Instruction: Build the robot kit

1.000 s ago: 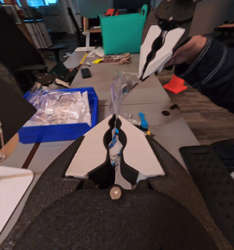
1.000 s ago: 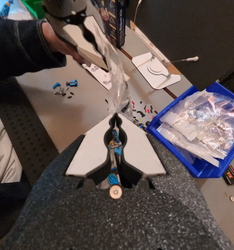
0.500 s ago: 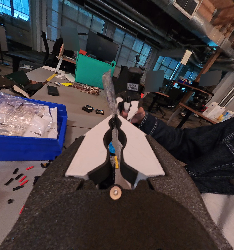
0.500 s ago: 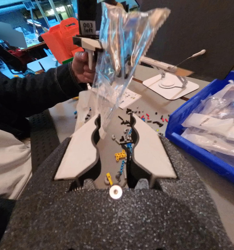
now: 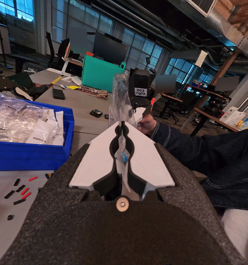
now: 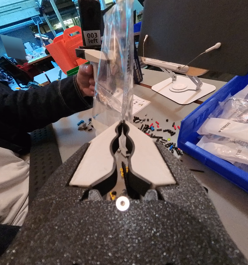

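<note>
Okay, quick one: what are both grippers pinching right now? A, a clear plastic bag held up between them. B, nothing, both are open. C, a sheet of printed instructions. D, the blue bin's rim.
A: the left gripper and the right gripper each have their tips closed on the clear plastic bag, which hangs in the air between them above the table.

A clear plastic bag hangs upright, pinched at both ends above the table.
</note>
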Demonstrator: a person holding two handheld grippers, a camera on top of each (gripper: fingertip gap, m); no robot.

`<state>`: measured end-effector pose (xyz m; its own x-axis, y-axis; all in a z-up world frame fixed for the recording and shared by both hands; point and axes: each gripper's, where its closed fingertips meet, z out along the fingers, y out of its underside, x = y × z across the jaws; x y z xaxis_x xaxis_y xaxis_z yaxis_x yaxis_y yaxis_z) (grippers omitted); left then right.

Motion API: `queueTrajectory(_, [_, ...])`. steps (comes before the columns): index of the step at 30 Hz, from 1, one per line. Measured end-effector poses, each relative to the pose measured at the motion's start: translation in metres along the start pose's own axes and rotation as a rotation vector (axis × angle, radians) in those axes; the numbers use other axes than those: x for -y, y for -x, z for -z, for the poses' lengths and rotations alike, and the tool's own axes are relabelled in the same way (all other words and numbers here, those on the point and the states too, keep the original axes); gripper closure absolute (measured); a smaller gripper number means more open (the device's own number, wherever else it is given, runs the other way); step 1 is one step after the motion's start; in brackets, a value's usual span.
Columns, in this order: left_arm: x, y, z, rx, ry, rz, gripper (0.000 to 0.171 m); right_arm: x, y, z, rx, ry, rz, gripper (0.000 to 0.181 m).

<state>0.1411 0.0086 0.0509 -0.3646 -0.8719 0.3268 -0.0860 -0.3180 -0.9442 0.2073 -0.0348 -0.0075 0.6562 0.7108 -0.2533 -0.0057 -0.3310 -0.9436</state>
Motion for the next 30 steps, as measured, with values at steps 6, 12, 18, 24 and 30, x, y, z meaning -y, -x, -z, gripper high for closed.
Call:
queueTrajectory(6, [-0.007,0.009,0.004,0.037,0.023,-0.008,0.171,-0.002,-0.008,0.011,-0.016,-0.018,-0.03,0.181])
queueTrajectory(12, [-0.008,0.01,0.003,0.072,0.043,-0.023,0.166,0.0,-0.015,0.015,-0.05,-0.034,-0.04,0.181])
queueTrajectory(18, [0.005,0.009,0.029,0.188,0.048,-0.086,0.148,0.008,-0.045,0.072,-0.219,-0.107,-0.116,0.181])
queueTrajectory(24, [0.025,0.006,0.062,0.305,0.024,-0.177,0.148,-0.008,-0.101,0.227,-0.656,-0.263,-0.314,0.181])
queueTrajectory(30, [0.024,0.0,0.059,0.329,0.034,-0.201,0.148,-0.107,-0.136,0.296,-0.782,-0.334,-0.786,0.181])
